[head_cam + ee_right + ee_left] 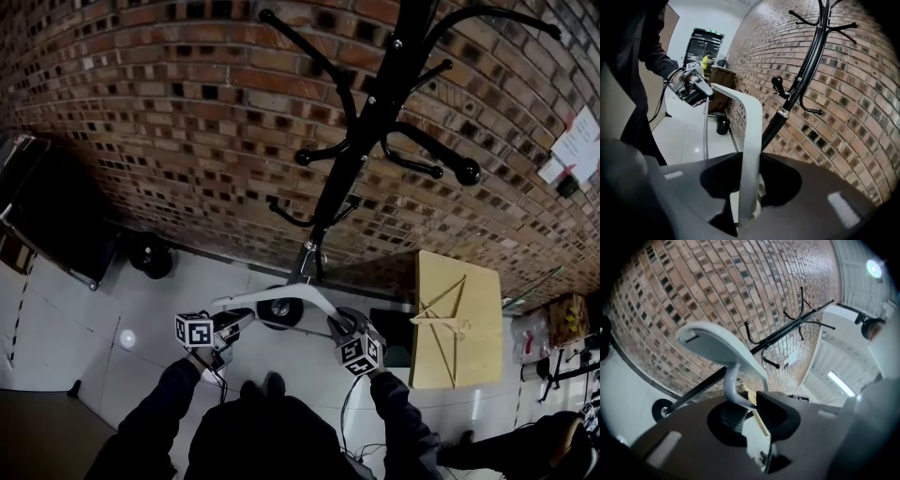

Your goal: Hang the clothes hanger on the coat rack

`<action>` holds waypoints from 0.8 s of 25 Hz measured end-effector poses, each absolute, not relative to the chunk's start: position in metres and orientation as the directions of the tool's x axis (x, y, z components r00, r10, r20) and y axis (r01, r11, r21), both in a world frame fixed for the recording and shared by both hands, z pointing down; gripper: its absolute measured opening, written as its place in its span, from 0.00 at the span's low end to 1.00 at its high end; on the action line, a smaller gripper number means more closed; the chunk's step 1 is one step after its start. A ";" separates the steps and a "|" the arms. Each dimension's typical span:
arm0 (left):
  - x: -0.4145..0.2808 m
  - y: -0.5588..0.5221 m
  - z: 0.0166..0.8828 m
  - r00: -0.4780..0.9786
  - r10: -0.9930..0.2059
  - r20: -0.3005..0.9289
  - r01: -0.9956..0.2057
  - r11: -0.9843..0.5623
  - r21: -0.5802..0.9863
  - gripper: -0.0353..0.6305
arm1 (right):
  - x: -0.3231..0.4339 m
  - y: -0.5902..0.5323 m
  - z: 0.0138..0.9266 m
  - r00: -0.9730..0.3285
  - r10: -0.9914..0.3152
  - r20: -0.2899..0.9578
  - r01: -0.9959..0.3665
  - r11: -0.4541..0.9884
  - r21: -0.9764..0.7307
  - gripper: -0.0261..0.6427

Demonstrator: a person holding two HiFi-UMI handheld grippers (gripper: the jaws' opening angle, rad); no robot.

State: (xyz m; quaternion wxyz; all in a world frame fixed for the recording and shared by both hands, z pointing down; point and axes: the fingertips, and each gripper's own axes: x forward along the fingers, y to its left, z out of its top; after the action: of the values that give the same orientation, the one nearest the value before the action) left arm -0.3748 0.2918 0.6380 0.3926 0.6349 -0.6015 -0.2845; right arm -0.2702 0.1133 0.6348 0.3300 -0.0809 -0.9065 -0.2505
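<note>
Held in open air, low in front of the coat rack (370, 122) and well under its curved black hooks: the white clothes hanger (246, 300). Free air above it, up to the lowest hooks. Close behind its middle, the lower part of the rack's pole. To the right, near but apart, the edge of a pale wooden tabletop (483, 281) with a wooden hanger (441, 324) lying flat on it. To the left, open floor (75, 319) as far as a dark panel (56, 220) and a round black thing (150, 255) at the foot of the wall.

Below, white glossy tiles. Behind, a brick wall (141, 94) of red and dark bricks. In the right gripper view, a long pale room along this wall, with a dark doorway (701, 44) at the far end.

Left tongs (228, 330) closed narrow on the thin curved tube at the hanger's left end, pointing about level. Right tongs (339, 328) closed on the flat white arm at the right end, upright between the pads, and tilted downward. Both hands low and close before the body, at nearly the same height, one at each end of the hanger. Dark sleeves (159, 412) reaching forward, with the marker cubes turned up toward the head camera.
</note>
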 end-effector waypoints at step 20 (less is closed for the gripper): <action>-0.436 0.241 0.733 -0.006 -0.983 0.186 -0.327 0.177 0.928 0.11 | -0.322 0.063 0.705 -0.733 -0.201 0.649 0.310 0.752 0.582 0.21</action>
State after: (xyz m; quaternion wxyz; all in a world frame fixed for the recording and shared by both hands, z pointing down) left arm -0.4361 0.2409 0.7326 0.4605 0.5336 -0.6137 -0.3557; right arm -0.3218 0.0630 0.7051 0.3638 -0.0314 -0.8622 -0.3510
